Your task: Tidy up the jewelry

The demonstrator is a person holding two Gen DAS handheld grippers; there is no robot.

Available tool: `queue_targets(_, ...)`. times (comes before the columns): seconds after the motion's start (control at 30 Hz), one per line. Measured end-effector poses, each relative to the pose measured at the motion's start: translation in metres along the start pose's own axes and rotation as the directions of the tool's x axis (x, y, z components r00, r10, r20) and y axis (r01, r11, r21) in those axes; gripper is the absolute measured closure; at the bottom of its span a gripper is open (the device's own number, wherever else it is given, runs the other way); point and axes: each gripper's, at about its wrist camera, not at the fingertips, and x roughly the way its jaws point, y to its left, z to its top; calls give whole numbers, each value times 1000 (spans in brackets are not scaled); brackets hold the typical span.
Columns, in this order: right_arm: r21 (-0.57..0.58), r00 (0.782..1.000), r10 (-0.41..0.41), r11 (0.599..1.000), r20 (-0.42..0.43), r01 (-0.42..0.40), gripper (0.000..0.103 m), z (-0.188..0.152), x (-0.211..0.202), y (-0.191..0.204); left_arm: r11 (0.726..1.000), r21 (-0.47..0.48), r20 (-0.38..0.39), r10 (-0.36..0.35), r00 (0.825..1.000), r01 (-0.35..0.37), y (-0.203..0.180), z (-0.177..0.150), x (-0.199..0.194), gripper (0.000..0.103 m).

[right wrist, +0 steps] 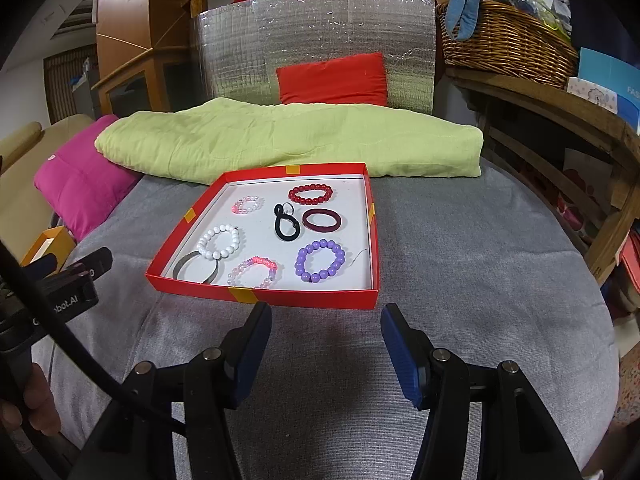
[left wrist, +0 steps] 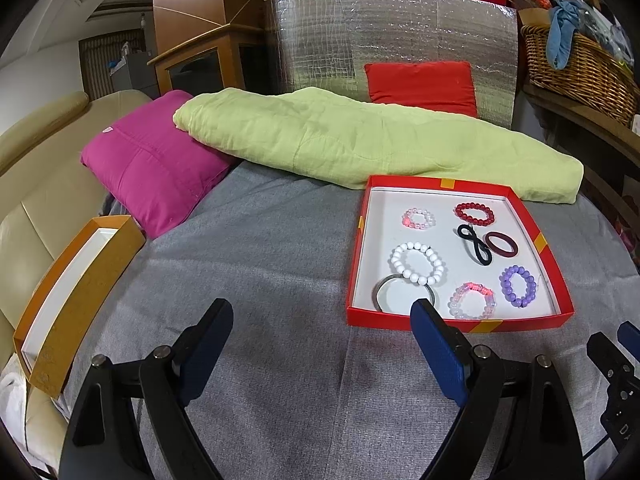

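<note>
Hovering wide open and empty short of the red tray [right wrist: 362, 300], the left gripper [left wrist: 320, 328] and right gripper [right wrist: 326, 330] would do best pinching one bracelet [right wrist: 320, 261] at its near edge, clear of neighbours.

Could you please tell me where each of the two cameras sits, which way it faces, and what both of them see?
Left wrist: on the left gripper, low over the grey cover, facing forward; red tray ahead-right, orange box at left; its own open fingers and the right gripper's tip show.
Right wrist: on the right gripper, facing the tray head-on; its open fingers, the left gripper and a hand show.
Shared: tray, bracelets, green quilt, red cushion.
</note>
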Motion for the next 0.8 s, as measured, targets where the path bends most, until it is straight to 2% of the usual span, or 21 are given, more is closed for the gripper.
queue_targets(0.8,-4,1000,-3,1000,-3,3,42,-2,2,3,1000,-19,-4,-2,1000,2,4,0,0,12)
